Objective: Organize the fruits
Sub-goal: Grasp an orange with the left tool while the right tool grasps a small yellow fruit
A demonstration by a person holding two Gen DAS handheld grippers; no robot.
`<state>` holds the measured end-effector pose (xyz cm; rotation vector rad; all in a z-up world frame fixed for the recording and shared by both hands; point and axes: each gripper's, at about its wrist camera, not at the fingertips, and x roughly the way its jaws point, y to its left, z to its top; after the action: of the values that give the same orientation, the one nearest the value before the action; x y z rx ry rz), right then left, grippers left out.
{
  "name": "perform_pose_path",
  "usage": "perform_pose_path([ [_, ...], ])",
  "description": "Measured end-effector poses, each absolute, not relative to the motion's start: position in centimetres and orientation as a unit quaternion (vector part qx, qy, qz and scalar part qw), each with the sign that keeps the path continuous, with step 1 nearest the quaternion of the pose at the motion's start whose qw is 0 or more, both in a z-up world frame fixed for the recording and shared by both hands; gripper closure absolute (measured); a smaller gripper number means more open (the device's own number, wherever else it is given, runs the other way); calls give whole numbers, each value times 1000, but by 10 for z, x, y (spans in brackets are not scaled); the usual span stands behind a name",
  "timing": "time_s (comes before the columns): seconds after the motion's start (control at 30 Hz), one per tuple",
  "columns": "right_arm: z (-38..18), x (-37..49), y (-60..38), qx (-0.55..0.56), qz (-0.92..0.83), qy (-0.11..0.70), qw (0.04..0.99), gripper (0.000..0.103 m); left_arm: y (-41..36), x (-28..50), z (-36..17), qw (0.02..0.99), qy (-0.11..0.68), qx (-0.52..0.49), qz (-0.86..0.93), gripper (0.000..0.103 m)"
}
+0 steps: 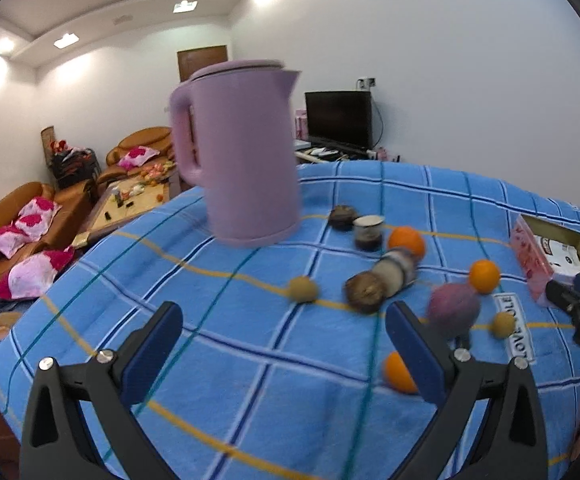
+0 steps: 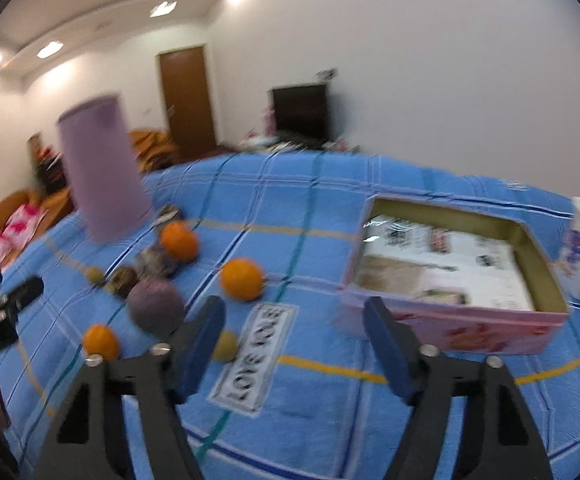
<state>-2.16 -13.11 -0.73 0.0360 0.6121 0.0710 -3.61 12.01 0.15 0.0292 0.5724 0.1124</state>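
Right wrist view shows open pink box (image 2: 450,320), left crops it, both fingers spread, empty.

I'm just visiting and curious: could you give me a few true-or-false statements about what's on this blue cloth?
1. The kettle is purple. True.
2. The box is full of oranges. False: no fruit is in it, only printed paper lining.
3. Three oranges lie on the cloth. True.
4. The left tongs hold an orange. False: they are open and hold nothing.
5. The kettle lies on its side. False: it stands upright.
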Motion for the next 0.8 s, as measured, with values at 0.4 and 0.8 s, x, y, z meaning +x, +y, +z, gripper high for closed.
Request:
perform_pose_path([
  [0.4, -35, 8, -88, -47, 97, 404, 908, 53, 83, -35, -12, 939, 334, 55, -64, 13],
  [0.8, -39, 9, -93, -38, 113, 428, 896, 75, 53, 7, -42, 897, 427, 44, -101, 52],
])
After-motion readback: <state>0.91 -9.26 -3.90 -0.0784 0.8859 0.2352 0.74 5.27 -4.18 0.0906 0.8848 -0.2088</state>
